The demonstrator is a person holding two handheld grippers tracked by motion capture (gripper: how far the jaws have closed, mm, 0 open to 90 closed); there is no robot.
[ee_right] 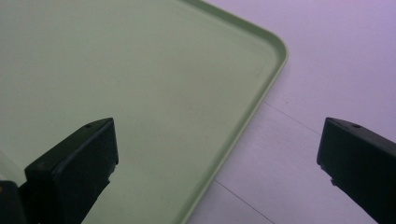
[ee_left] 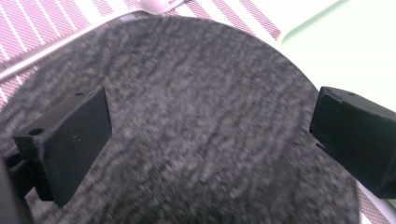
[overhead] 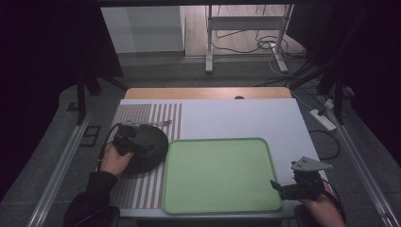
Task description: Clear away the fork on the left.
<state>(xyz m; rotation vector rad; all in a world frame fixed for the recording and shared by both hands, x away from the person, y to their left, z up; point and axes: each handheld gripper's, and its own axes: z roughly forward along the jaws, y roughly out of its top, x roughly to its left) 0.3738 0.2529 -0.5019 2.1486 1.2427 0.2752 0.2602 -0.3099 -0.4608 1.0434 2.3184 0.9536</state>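
Blur softens the near edge of the dark grey speckled plate (ee_left: pixel 205 121), which lies on the striped mat (overhead: pixel 142 189) left of the green tray (overhead: pixel 217 175). Left tool (overhead: pixel 137 144) hovers above it, jaws apart; right tool (overhead: pixel 279 187) gapes over the tray's corner.

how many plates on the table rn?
1: a dark round plate on the striped placemat, left of the green tray, with the left gripper open over it. Tray looks bare.
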